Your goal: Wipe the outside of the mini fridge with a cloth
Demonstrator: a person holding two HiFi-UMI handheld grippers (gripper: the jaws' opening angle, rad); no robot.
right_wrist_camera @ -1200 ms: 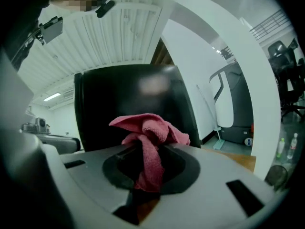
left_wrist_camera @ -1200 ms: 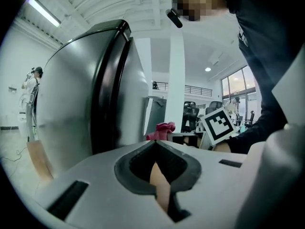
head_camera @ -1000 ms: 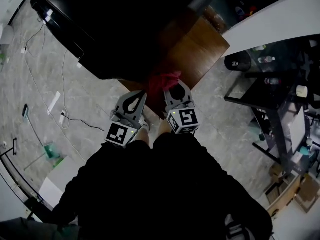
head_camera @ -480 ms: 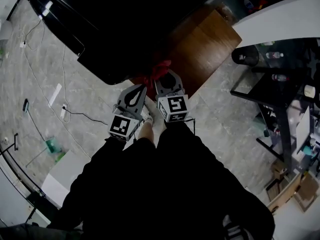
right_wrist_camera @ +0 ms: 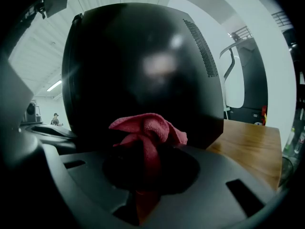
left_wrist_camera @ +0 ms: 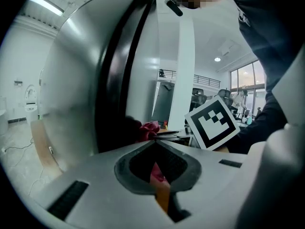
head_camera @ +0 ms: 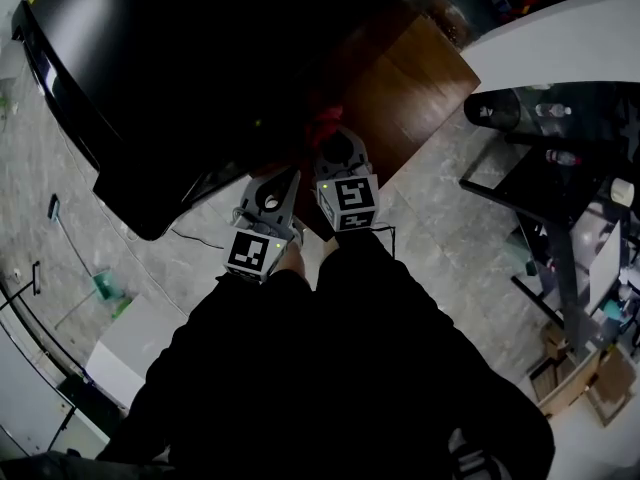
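Right gripper [right_wrist_camera: 144, 146]: jaws closed on a red cloth [right_wrist_camera: 147, 127], which bunches up above the fingertips. The bunch sits against the lower front of the black mini fridge [right_wrist_camera: 143, 66]; actual contact cannot be confirmed.

Left gripper [left_wrist_camera: 155, 145]: jaws together, nothing held between them. It sits just beside the fridge's glossy side, apart from it. The cloth [left_wrist_camera: 148, 128] and the right gripper's marker cube [left_wrist_camera: 212, 123] show beyond its tips.

Head view: both grippers lie side by side at the near lower edge of the mini fridge [head_camera: 150, 88], right gripper [head_camera: 335, 143] closer in, left gripper [head_camera: 280, 183] just outside it. The cloth [head_camera: 325, 123] is at the fridge's edge. The fridge stands on a wooden table [head_camera: 415, 83], whose bare top extends to the fridge's right.
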